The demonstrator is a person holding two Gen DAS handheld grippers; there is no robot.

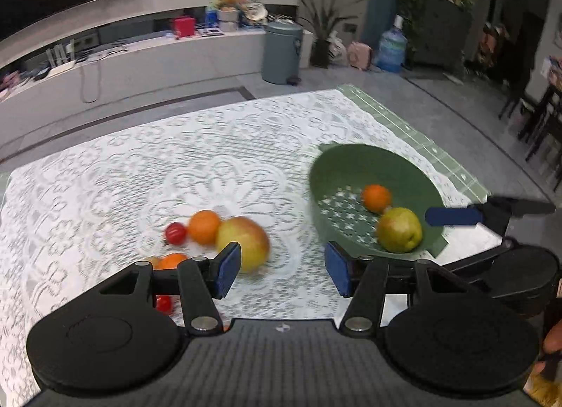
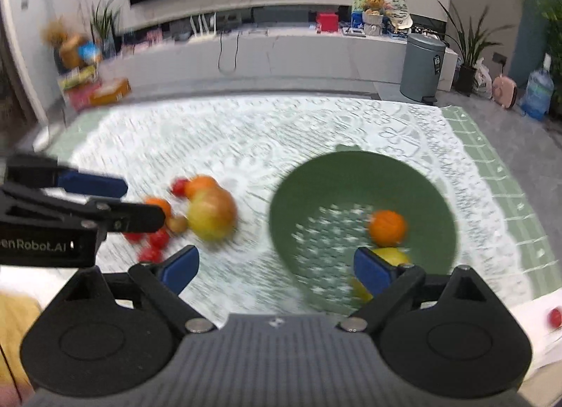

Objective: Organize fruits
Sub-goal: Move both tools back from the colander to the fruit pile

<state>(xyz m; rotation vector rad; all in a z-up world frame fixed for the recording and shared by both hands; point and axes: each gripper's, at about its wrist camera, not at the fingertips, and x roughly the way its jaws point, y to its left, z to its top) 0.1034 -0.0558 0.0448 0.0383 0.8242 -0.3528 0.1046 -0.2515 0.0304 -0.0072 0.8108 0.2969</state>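
Left gripper (image 1: 282, 270) tilted down over lace-covered table (image 1: 105, 178), fingers apart, nothing between them. Right gripper (image 2: 275, 271) tilted down likewise, fingers wide, empty, right one over near rim of green colander (image 2: 351, 178). Colander holds orange (image 2: 387, 227) and yellow-green apple (image 1: 399, 230). Loose pile left of colander: large apple (image 1: 246, 242), oranges, small red fruits.

A white lace tablecloth (image 1: 175, 161) covers the table over a green mat (image 1: 414, 133). Beyond stand a grey pedal bin (image 2: 421, 66), a blue water jug (image 1: 391, 50), a potted plant (image 1: 321, 31) and a red box (image 1: 184, 26) on the long shelf
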